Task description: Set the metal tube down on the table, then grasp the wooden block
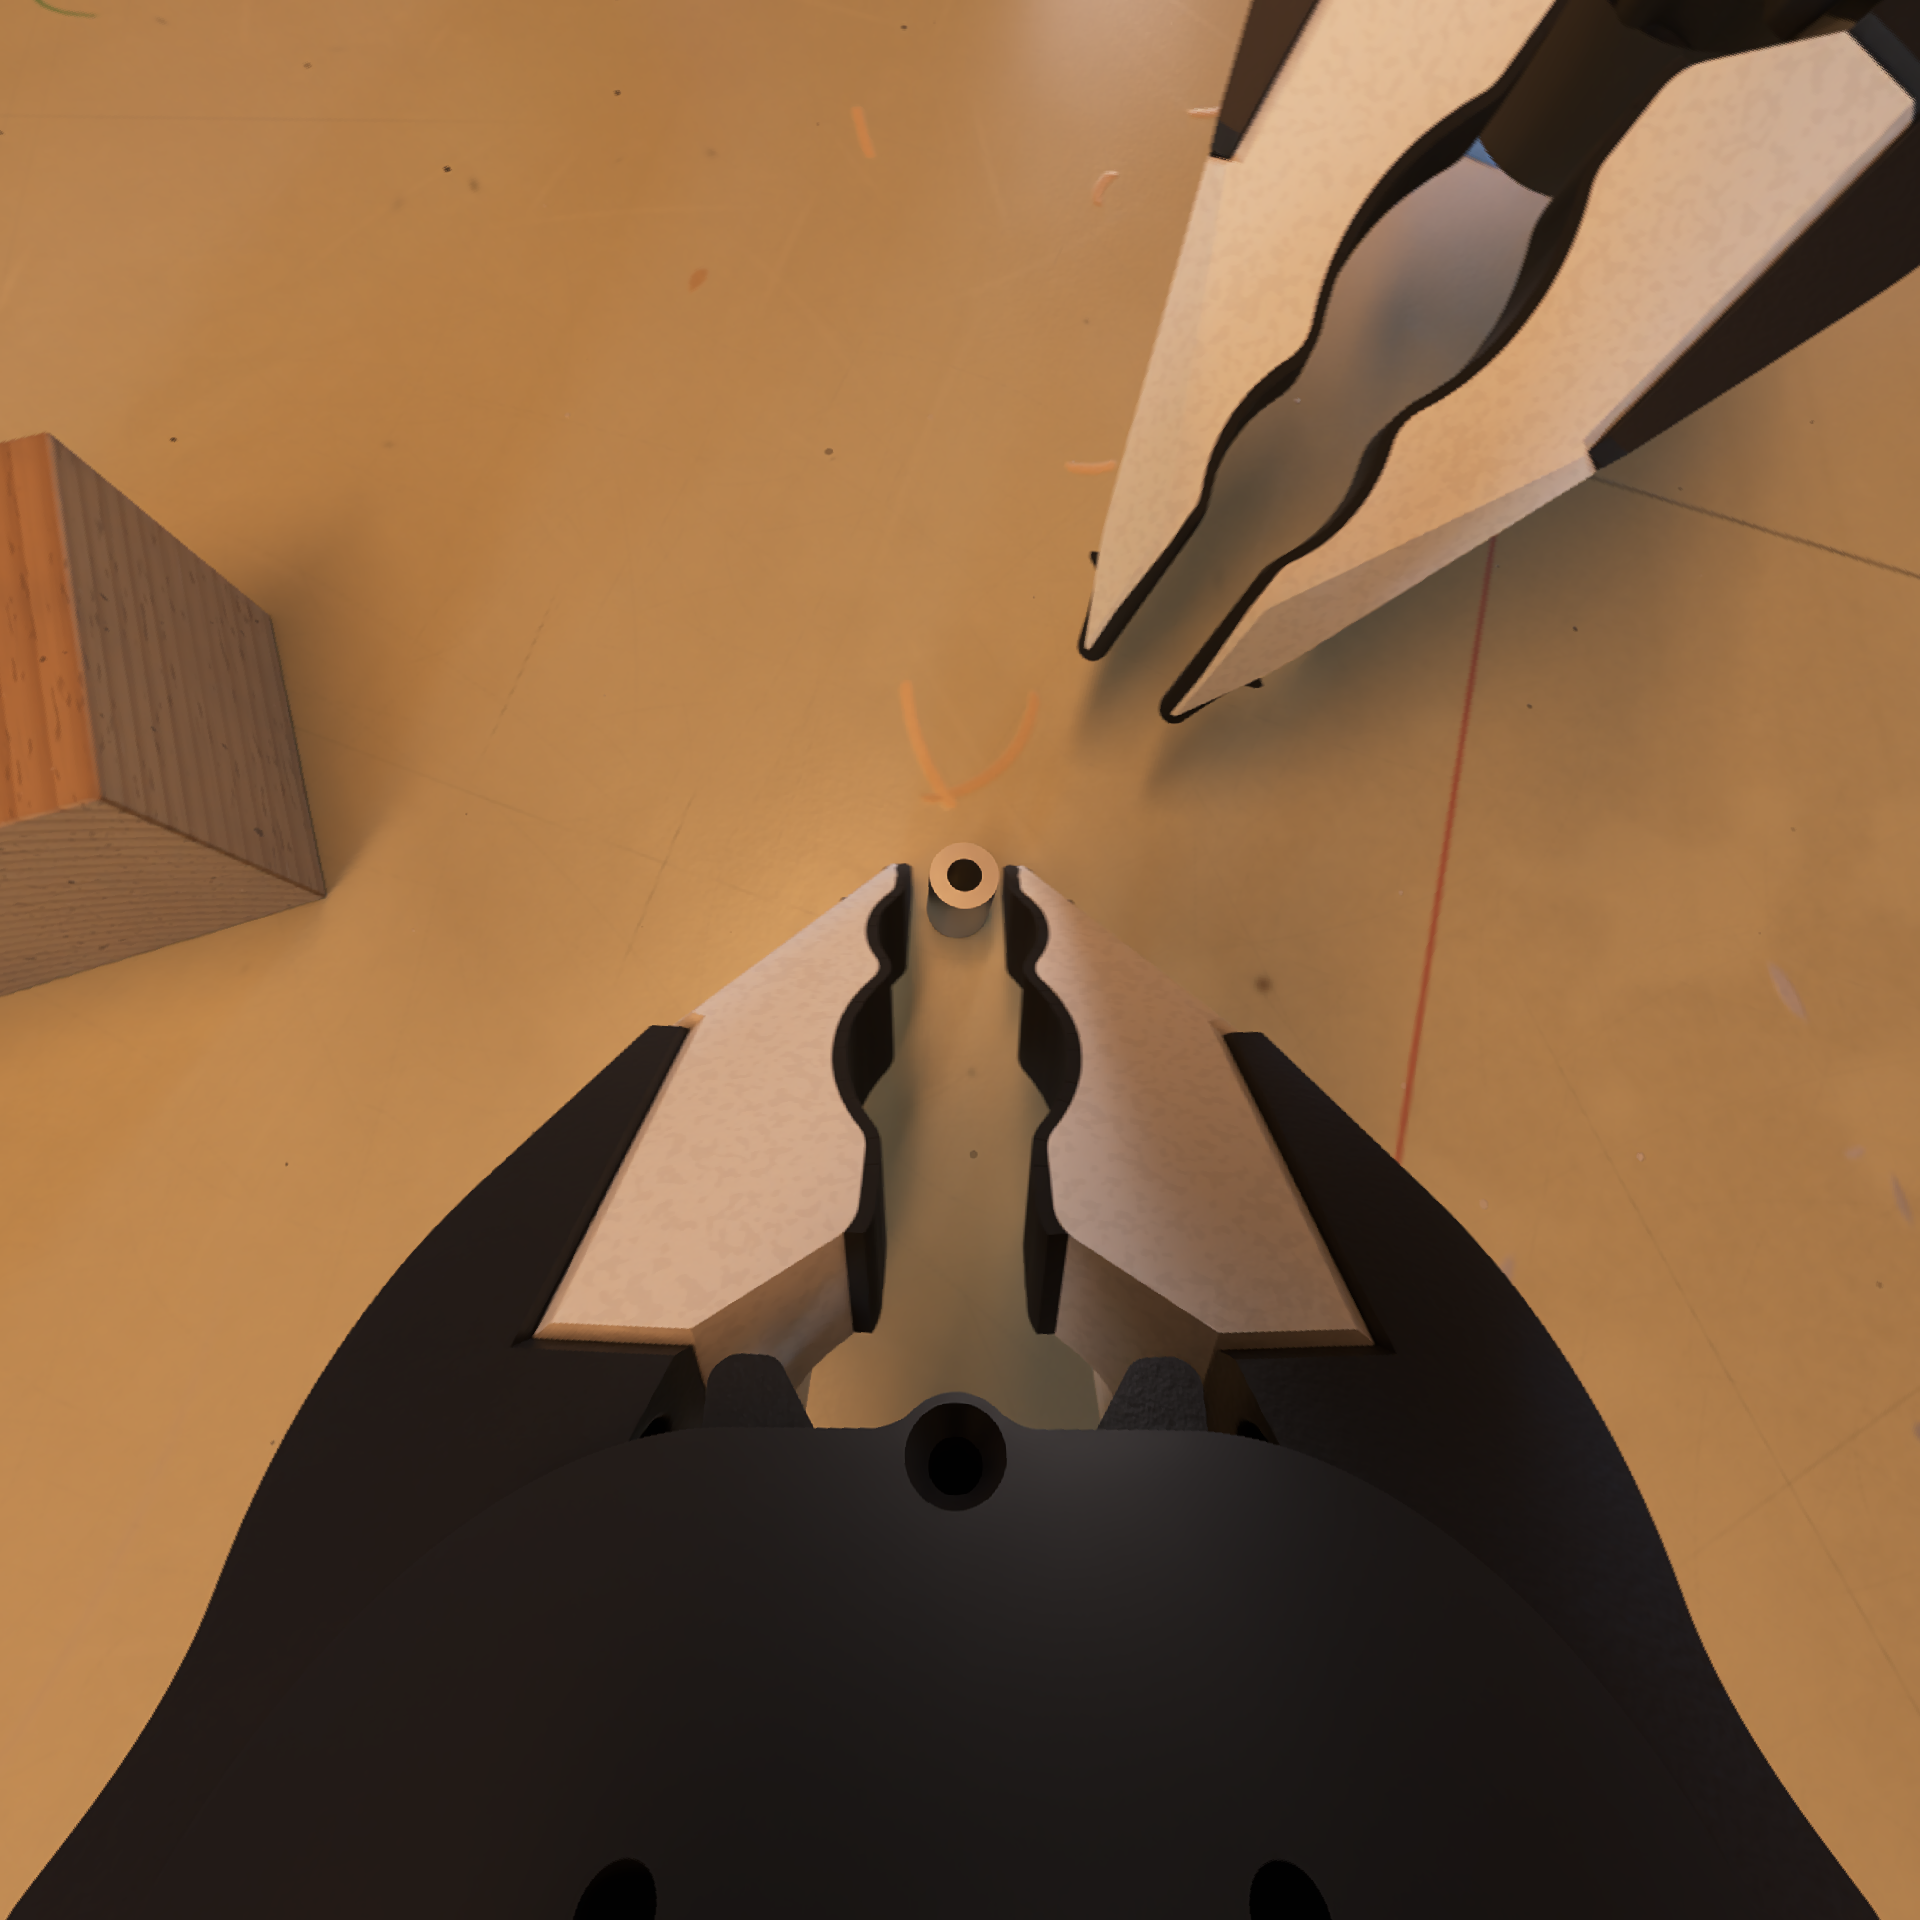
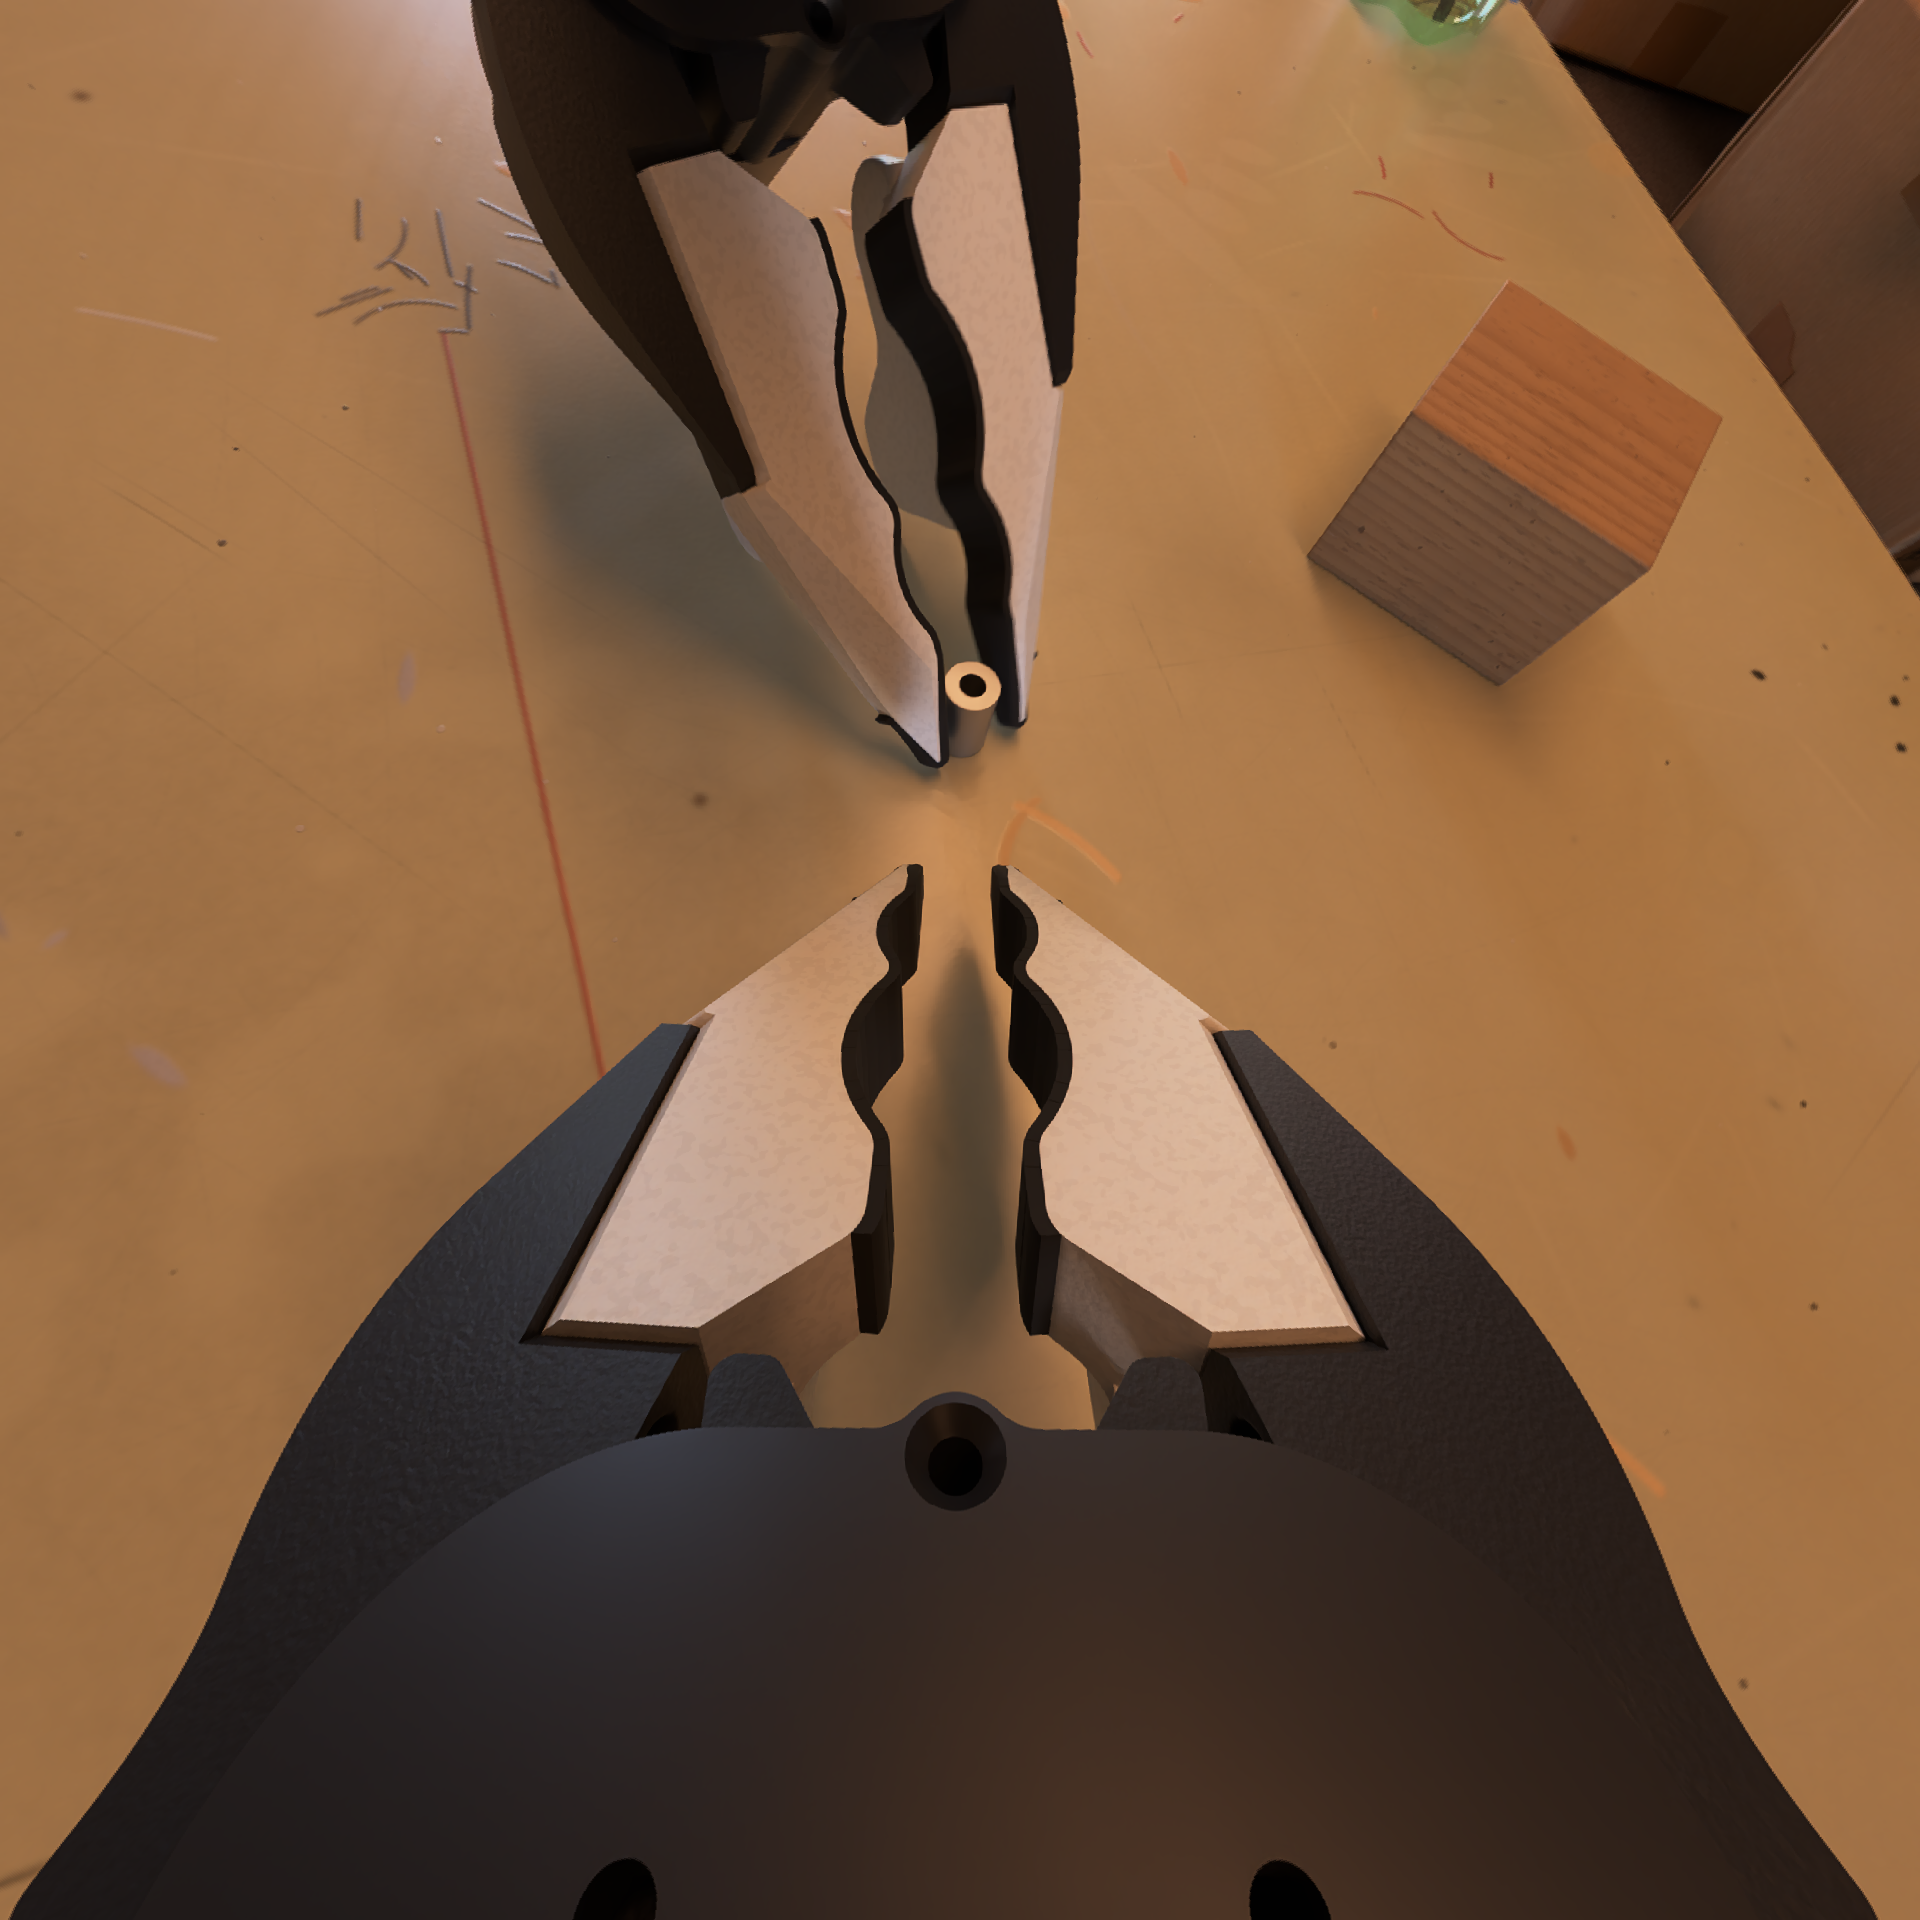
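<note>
The metal tube (image 1: 963, 888) is short and hollow. It stands upright on the table between my left gripper's fingertips, and also shows in the right wrist view (image 2: 971, 701). My left gripper (image 1: 957, 883) is low over the table, its jaws slightly wider than the tube, with a thin gap on each side. The wooden block (image 1: 156, 717) stands at the far left, apart from both grippers; in the right wrist view it (image 2: 1517, 488) stands at upper right. My right gripper (image 2: 956, 878) is empty, its jaws a narrow gap apart. It points at the tube from the opposite side (image 1: 1132, 681).
The tan table top (image 2: 312, 831) carries scratches and a thin red line (image 2: 520, 707). The table's edge runs along the upper right, with cardboard boxes (image 2: 1787, 187) beyond it. A green thing (image 2: 1434, 16) sits at the far edge.
</note>
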{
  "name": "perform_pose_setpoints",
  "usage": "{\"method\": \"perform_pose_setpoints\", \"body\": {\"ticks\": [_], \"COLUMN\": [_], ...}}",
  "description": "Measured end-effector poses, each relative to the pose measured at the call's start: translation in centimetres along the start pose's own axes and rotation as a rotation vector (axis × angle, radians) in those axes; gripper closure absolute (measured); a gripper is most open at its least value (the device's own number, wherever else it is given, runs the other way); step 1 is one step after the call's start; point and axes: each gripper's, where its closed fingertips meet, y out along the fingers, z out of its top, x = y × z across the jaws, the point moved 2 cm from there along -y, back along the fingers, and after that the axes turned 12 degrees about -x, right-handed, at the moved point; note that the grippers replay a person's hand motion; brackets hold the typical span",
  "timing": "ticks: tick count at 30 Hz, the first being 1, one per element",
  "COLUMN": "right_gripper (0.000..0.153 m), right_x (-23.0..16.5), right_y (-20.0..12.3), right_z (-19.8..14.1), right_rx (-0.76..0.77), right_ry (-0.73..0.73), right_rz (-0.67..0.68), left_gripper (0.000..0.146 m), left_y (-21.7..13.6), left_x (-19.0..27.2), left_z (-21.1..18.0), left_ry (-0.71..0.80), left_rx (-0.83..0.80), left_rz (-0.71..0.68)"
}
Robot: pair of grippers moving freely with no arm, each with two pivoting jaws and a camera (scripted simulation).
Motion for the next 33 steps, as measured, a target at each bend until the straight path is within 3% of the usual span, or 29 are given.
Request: {"method": "perform_pose_setpoints", "body": {"ticks": [6, 10, 18, 24, 27, 33], "right_gripper": [0.139, 0.140, 0.139, 0.138, 0.138, 0.138], "right_x": [-0.3, 0.7, 2.8, 2.0, 1.2, 0.7], "right_y": [-0.6, -1.5, -3.7, -4.0, -3.5, -3.2], "right_z": [-0.5, 0.1, 1.1, 2.0, 2.4, 2.6], "right_rx": [0.039, 0.116, 0.294, 0.337, 0.331, 0.325], "right_ry": [0.041, 0.070, 0.198, 0.154, 0.116, 0.089], "right_rz": [-0.016, -0.060, -0.078, -0.069, -0.055, -0.028], "left_gripper": [0.091, 0.077, 0.069, 0.069, 0.067, 0.058], "left_y": [-0.4, -1.1, -4.5, -6.4, -7.8, -8.3], "left_x": [-0.2, -0.1, -2.1, -7.4, -10.5, -16.7], "left_z": [-0.4, -1.1, -1.2, 0.6, 3.3, 7.4], "left_ry": [-0.058, -0.092, -0.281, -0.490, -0.478, -0.375], "left_rx": [0.010, 0.019, 0.251, 0.360, 0.394, 0.311], "left_rz": [0.006, 0.032, 0.072, 0.212, 0.275, 0.450]}}
